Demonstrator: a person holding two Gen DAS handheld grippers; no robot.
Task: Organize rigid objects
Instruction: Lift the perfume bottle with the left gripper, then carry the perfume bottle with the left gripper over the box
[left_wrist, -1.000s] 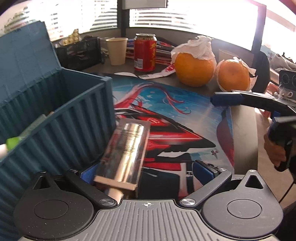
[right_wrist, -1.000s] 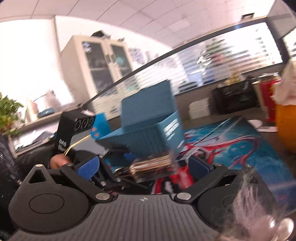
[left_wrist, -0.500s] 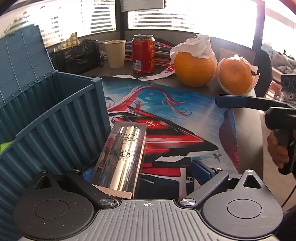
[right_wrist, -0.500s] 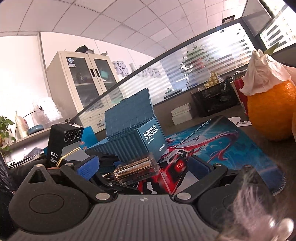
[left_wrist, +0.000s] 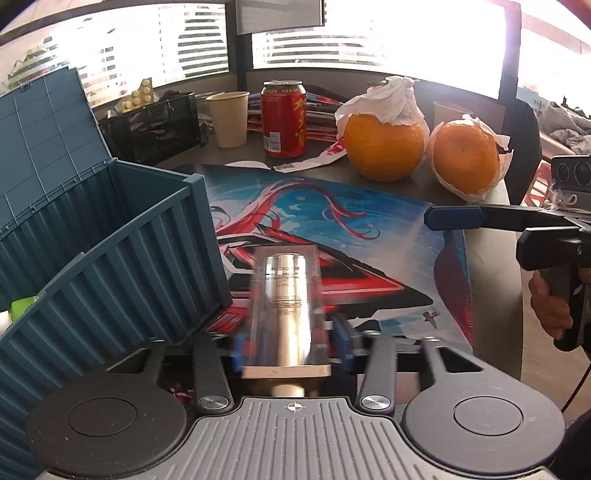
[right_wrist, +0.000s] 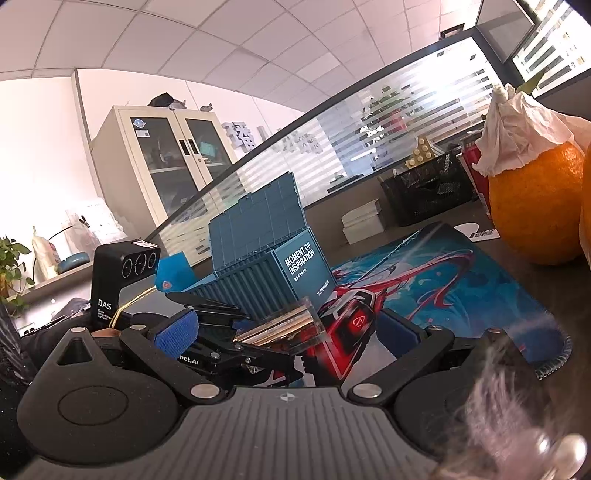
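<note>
A shiny metallic tube in a clear case (left_wrist: 288, 306) lies lengthwise between my left gripper's (left_wrist: 290, 345) blue pads, which are closed against its sides just above the printed mat (left_wrist: 332, 229). It also shows in the right wrist view (right_wrist: 280, 326), held by the left gripper. A blue container-shaped box (left_wrist: 122, 258) with its lid up stands right beside it on the left; something green (left_wrist: 22, 308) lies inside. My right gripper (right_wrist: 288, 328) is open and empty, facing the left gripper from the mat's right side (left_wrist: 454, 218).
Two oranges wrapped in tissue (left_wrist: 384, 144) (left_wrist: 465, 162), a red can (left_wrist: 282, 118), a paper cup (left_wrist: 229, 118) and a black mesh organizer (left_wrist: 155, 125) stand at the back of the table. The table's right edge (left_wrist: 495, 295) is near the mat.
My left gripper's fingers have closed from wide open onto the tube, which now lies centred and straight between them. The right gripper has stayed open, shifting slightly.
</note>
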